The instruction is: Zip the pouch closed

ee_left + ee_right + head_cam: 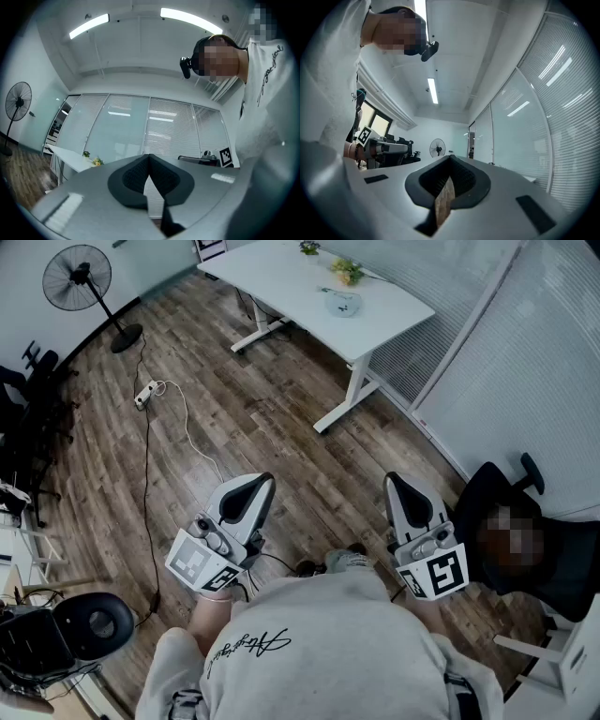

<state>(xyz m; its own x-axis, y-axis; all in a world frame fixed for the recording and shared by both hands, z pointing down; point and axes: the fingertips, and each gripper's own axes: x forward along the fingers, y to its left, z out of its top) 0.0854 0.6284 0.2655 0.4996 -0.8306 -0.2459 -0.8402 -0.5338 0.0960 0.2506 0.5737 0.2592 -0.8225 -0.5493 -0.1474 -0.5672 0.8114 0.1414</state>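
Observation:
In the head view I hold both grippers close to my body, above the wooden floor. My left gripper (pixel 261 484) is shut with nothing between its jaws, and its closed tips (pixel 149 157) point toward a glass wall with blinds. My right gripper (pixel 395 484) is shut and empty as well (pixel 450 160). A small pale object (pixel 343 304), too far off to tell whether it is the pouch, lies on the white table (pixel 281 282) at the far side of the room. Both grippers are well away from that table.
A standing fan (pixel 80 279) and a power strip with its cable (pixel 143 395) are at the far left. A black office chair (pixel 94 622) stands near my left, and a person in black sits at my right (pixel 525 549). Yellow flowers (pixel 347 274) sit on the table.

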